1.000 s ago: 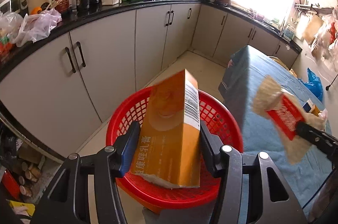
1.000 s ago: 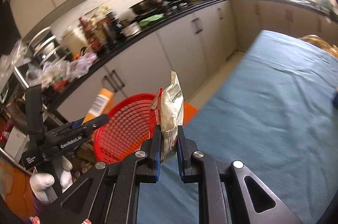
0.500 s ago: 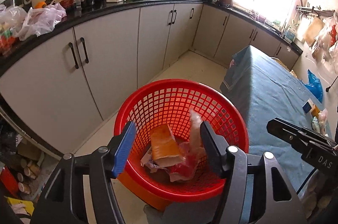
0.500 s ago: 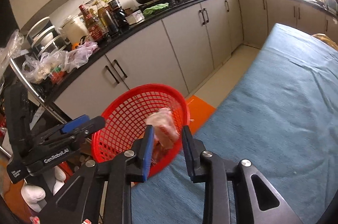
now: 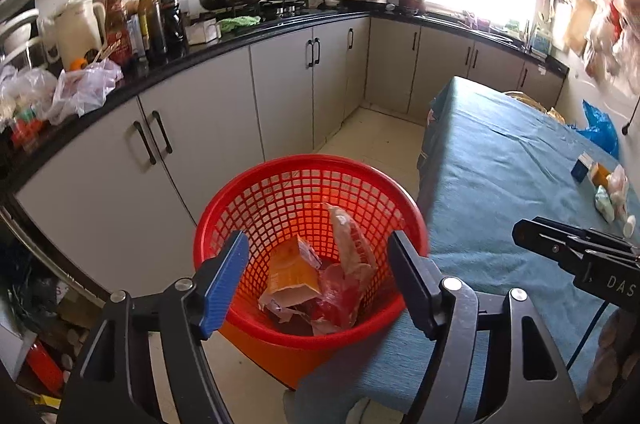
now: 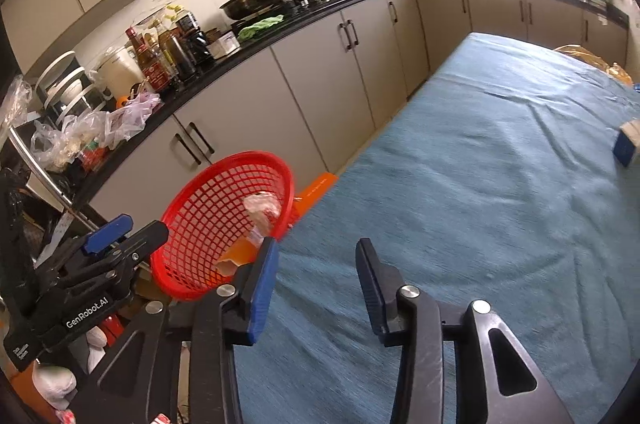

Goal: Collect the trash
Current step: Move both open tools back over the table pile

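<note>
The left hand-held gripper point(image 5: 316, 276) hovers over the red basket point(image 5: 256, 191), jaws wide and just opening further, nothing between them. In the basket lie an orange box point(image 5: 290, 270) and a crumpled wrapper point(image 5: 348, 264). The right hand-held gripper point(image 6: 316, 284) hangs above the blue-clothed surface point(image 6: 500, 203) beside the basket, jaws partly apart, just opening, empty. More small trash point(image 5: 608, 189) sits on the surface's far side.

The red basket point(image 5: 280, 191) is glossy plastic lattice, holding a creased orange cardboard box point(image 5: 290, 274) and a shiny crinkled wrapper point(image 5: 348, 244). To its right the desk point(image 6: 480, 183) wears a matt, nubbly teal cloth — wrinkled. Far behind, cabinet doors point(image 5: 280, 91) look smooth and satin under a polished black countertop point(image 5: 224, 41).
</note>
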A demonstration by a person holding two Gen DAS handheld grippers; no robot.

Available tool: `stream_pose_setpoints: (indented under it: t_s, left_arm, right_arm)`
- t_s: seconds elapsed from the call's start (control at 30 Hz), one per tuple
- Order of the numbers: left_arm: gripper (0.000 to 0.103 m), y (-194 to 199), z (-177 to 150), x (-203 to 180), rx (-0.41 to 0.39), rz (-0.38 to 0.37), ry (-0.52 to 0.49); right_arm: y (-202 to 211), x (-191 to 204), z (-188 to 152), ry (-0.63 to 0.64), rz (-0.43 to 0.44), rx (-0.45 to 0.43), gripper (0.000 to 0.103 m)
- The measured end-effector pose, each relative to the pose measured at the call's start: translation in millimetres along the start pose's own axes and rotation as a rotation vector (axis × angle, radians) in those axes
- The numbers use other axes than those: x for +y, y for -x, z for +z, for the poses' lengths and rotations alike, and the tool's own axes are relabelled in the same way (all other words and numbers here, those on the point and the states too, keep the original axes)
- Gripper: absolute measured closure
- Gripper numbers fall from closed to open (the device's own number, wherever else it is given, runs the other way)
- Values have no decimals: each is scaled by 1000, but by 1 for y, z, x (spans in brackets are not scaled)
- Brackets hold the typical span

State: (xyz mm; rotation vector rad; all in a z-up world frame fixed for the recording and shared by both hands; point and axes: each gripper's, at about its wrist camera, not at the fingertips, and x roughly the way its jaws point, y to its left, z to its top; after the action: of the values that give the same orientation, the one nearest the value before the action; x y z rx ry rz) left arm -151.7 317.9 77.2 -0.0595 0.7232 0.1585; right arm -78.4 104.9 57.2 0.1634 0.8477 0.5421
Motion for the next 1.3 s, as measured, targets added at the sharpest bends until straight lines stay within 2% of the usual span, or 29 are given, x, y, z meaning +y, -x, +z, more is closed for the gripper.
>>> stream_pose_setpoints:
  t_s: [0.37,0.73,0.9,1.07,1.3]
  left_arm:
    - [32,13,-1,-42,-20,-2,-57]
    - [32,24,-1,-91,-41,-41,-120]
    - [32,23,-3,-122,-25,-98,-165]
    - [32,14,-2,-162,25,-206,-205]
    - [32,7,5,-220,47,-310,-266]
  right_arm:
    - [36,-43,-16,-35,-86,-14,51]
    - [80,-106,-38,-117,-161,-41,46]
    - [109,-144,-51,-169,-220,-55,44]
    - [146,-191,-68,-247,-302,-81,42]
    - [193,-263,-85,-393,-409,-122,41]
